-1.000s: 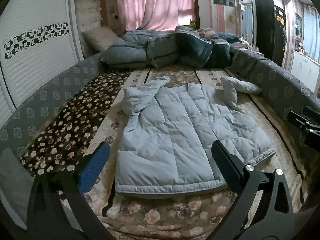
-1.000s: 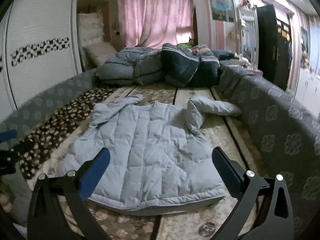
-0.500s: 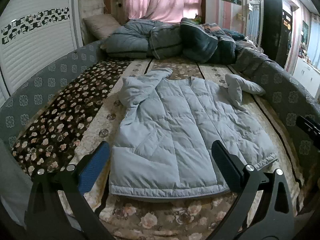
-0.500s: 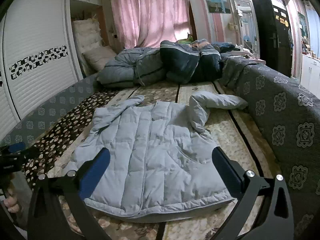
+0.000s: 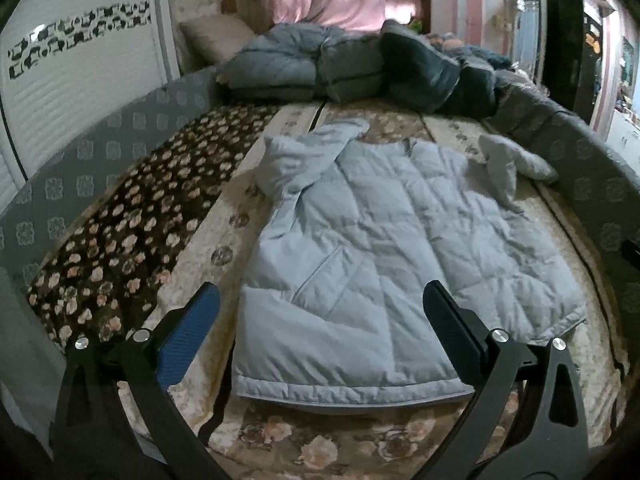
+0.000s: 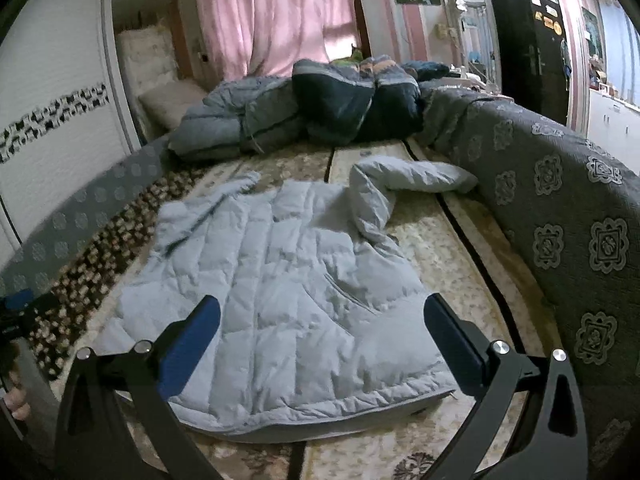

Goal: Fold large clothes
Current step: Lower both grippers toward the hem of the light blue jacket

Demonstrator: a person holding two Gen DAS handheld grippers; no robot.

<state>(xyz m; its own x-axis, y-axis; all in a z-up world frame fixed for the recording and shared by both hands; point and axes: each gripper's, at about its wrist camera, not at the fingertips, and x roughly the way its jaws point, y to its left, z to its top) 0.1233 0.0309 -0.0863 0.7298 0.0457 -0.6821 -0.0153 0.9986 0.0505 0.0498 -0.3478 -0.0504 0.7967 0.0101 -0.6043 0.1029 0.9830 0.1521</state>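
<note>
A white slatted wardrobe (image 5: 80, 92) stands at far left beside the bed (image 5: 132, 232) with its floral cover. The left gripper (image 5: 320, 320) hovers over the near hem, fingers spread wide, gripping nothing. A pale blue quilted jacket (image 5: 380, 264) lies flat in the middle of the bed, one sleeve folded at far left, the other bent at far right. The right gripper (image 6: 320, 320) hangs wide apart above the jacket's near right part, empty. Bundled quilts (image 6: 312, 108) lie far behind; a grey patterned blanket (image 6: 560, 208) runs along the right.
</note>
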